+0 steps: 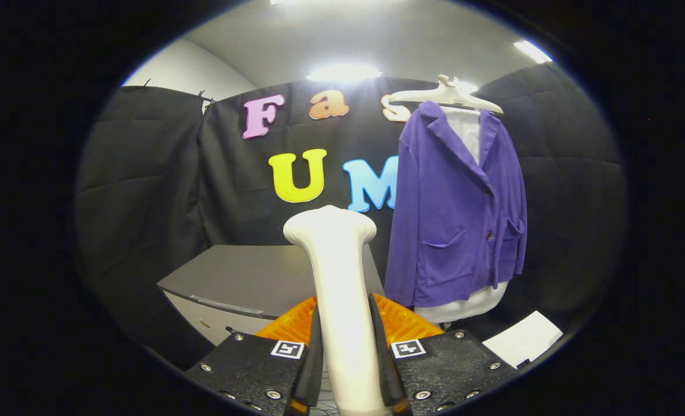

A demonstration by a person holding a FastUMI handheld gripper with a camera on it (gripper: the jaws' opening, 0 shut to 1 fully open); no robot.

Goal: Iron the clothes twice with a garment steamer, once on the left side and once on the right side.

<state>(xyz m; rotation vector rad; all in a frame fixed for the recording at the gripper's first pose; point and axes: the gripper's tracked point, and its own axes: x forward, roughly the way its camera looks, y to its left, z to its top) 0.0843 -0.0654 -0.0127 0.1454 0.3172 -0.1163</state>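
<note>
A white garment steamer (337, 271) stands upright between my fingers, its head rising above them. My gripper (345, 358) is shut on the steamer's handle, with both fingers pressing its sides. A purple jacket (455, 214) over a white shirt hangs on a white hanger (446, 95) to the right of the steamer and well beyond it, against the black cloth wall. The steamer head is apart from the jacket, to the left of its left sleeve.
A grey table (244, 277) lies beyond the fingers, to the left of the jacket and below it. A white sheet (524, 338) lies low at the right, under the jacket. Black cloth walls close the booth on all sides.
</note>
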